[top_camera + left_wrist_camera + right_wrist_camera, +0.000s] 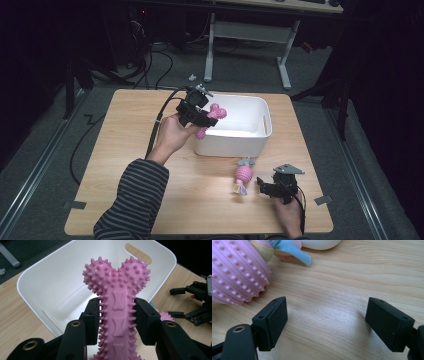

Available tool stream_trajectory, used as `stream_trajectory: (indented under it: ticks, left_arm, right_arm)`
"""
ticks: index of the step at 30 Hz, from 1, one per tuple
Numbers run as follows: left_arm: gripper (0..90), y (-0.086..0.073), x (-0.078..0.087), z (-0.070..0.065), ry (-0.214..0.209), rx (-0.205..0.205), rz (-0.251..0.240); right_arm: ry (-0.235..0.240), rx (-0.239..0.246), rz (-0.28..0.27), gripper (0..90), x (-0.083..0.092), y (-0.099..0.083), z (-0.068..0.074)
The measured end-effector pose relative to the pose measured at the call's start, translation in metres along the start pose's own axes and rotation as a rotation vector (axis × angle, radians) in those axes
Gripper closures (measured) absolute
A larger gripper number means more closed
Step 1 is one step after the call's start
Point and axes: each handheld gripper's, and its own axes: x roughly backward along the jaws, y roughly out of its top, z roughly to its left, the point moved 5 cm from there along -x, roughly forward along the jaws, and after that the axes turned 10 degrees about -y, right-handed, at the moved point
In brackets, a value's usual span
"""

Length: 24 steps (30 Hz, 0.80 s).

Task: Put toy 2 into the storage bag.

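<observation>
**Two toys, one bin: surface, materials and gripper state**

One light wooden table (130, 165) with rounded corners carries the work. It stands on grey carpet in a dark room; black cables trail across the floor behind it, and the white legs of a desk (245, 40) rise beyond its far edge.

The landmark is the white bin (260, 131), a smooth, glossy plastic tub with rounded corners and a slot handle in its end wall.

- Left gripper (204, 118): jaws clamped on the shaft of the pink bone toy (216, 113), held over the bin's left rim. The toy is soft-looking rubber, studded with short spikes and embossed with small bone shapes; its lobed head points into the bin.
- Right gripper (261, 184): jaws spread wide, holding nothing, low over the table in front of the bin.
- Ribbed pink ball toy (243, 175): lies on the table in front of the bin, just beside the right gripper. Its ridges carry rows of small bumps; pastel fabric tails stick out of both ends.
</observation>
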Motion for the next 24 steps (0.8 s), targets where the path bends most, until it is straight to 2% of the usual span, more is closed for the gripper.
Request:
stream_trajectory:
  ticks: [12, 15, 24]
  left_arm:
    - [58.5, 0.009, -0.009, 0.008, 0.02, 0.006, 0.009]
    - [58.5, 0.011, -0.013, 0.009, 0.011, 0.014, 0.007]
    - [58.5, 0.014, -0.026, 0.017, 0.03, 0.028, 0.01]
  right_arm:
    - [0.001, -0.001, 0.001, 18.1, 0.0, 0.0, 0.0]
    - [0.001, -0.002, 0.001, 18.1, 0.0, 0.0, 0.0]
    - [0.001, -0.001, 0.0, 18.1, 0.0, 0.0, 0.0]
